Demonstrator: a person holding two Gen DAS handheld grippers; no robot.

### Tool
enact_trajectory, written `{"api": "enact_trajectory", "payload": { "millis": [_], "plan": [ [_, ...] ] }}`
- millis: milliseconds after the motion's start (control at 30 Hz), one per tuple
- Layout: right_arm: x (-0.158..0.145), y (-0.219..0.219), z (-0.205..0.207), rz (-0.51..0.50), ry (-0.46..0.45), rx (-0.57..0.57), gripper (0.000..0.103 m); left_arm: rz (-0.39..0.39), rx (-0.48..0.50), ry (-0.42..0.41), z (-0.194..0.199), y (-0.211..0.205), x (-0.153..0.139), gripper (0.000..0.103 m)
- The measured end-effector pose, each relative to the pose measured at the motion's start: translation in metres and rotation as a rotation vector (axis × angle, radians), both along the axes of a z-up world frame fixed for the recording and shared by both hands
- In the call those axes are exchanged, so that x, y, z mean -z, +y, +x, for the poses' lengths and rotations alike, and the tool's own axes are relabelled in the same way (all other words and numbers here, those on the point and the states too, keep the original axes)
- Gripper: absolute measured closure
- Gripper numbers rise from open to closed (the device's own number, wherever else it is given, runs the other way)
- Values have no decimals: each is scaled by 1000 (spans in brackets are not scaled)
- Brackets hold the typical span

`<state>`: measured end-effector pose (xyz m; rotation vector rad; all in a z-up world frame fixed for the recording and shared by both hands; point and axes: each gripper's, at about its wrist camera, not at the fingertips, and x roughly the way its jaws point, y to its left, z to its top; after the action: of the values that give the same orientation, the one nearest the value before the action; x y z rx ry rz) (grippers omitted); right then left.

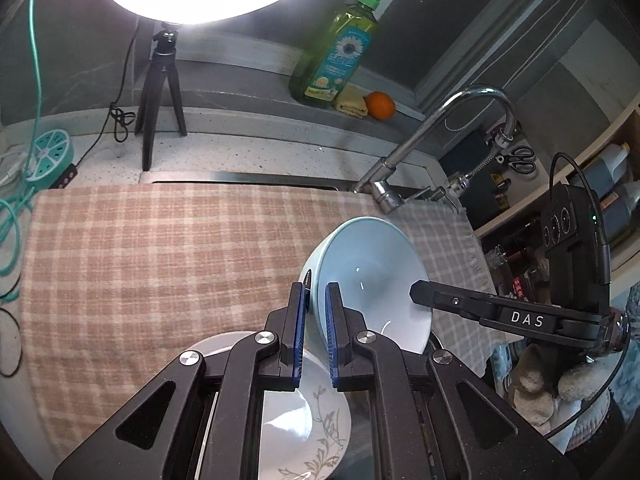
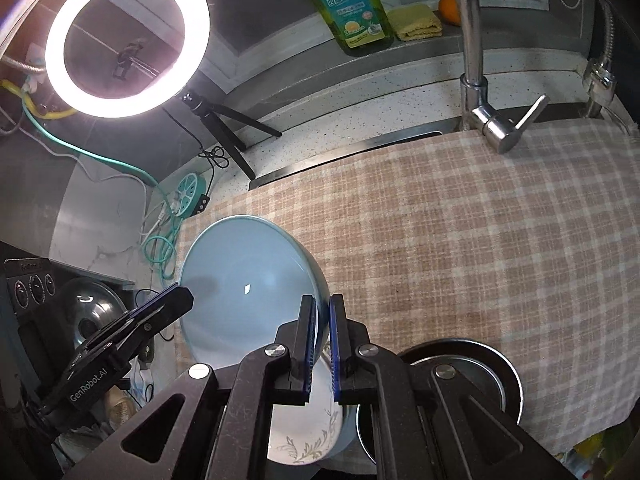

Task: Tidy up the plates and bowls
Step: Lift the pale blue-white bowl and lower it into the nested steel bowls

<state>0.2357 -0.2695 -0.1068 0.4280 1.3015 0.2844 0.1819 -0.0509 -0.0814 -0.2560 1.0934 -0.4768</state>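
1. The left gripper (image 1: 317, 292) is clamped on the rim of a pale blue bowl (image 1: 372, 280); the rim runs between its two blue-padded fingers (image 1: 298, 320), and the bowl's hollow opens out to the right of them, tilted steeply on edge.
2. The right gripper (image 2: 322, 306) is clenched on the opposite rim of the same pale blue bowl (image 2: 240, 280), whose hollow spreads to the left of its fingers (image 2: 308, 332).
3. In the left wrist view, the right gripper (image 1: 416, 292) reaches in from the right, its tip at the bowl's far rim. In the right wrist view, the left gripper (image 2: 180, 298) comes in from the left to the bowl's edge.
4. Below and behind the fingers of both grippers lies a white plate with a grey leaf pattern (image 1: 316, 432), partly hidden under the jaws.
5. Just right of the right gripper's fingers sits a dark round pan (image 2: 472, 364).
6. Beyond the fingertips stretches a checked cloth (image 1: 160, 248), with a tap (image 1: 460, 120), a dish soap bottle (image 1: 340, 52), an orange (image 1: 380, 105) and a ring light (image 2: 128, 40) further back.
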Motion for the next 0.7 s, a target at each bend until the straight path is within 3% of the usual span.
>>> {"api": "enact_trajectory", "payload": {
  "millis": [367,700],
  "plan": [
    [2,-47,-40,-30,12,28,97,-34,51,35,-28,-43,10,95],
    [27,-81,-70,-52,70,59,97,-48,97,84,-46,-76,32,95]
  ]
}}
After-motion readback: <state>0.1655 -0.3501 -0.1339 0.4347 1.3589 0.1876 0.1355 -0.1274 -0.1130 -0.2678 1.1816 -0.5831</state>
